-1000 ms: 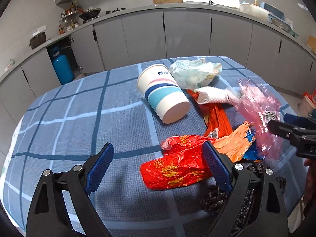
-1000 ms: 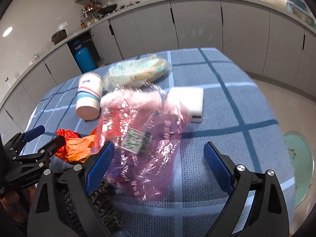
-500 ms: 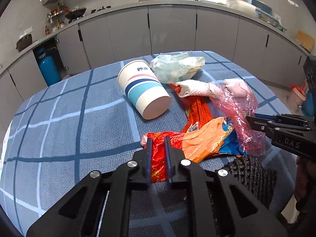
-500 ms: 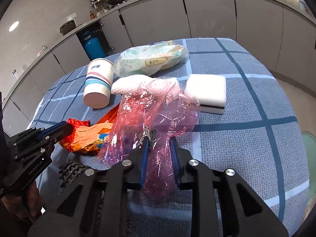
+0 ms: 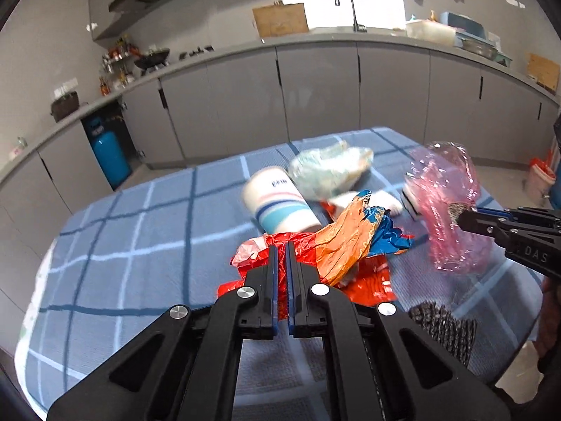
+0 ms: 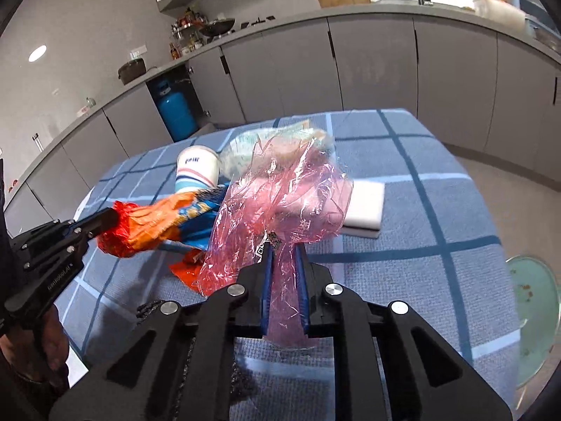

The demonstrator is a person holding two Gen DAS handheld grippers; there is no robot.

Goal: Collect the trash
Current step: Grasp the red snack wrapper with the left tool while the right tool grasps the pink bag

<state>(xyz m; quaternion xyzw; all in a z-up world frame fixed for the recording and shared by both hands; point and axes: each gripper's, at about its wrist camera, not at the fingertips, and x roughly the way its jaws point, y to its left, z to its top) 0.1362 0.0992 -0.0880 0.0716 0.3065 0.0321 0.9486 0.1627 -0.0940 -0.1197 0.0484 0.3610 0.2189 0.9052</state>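
Two wrappers [image 5: 301,245] [image 6: 280,203], each between clamped jaws

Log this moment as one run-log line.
left gripper: shut on red wrapper | right gripper: shut on pink plastic bag | cup: on table

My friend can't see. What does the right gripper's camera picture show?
The right gripper pinches a crinkly pink see-through plastic bag above a blue checked tablecloth. On the left, the left gripper holds a red-and-orange foil wrapper, near a striped paper cup.
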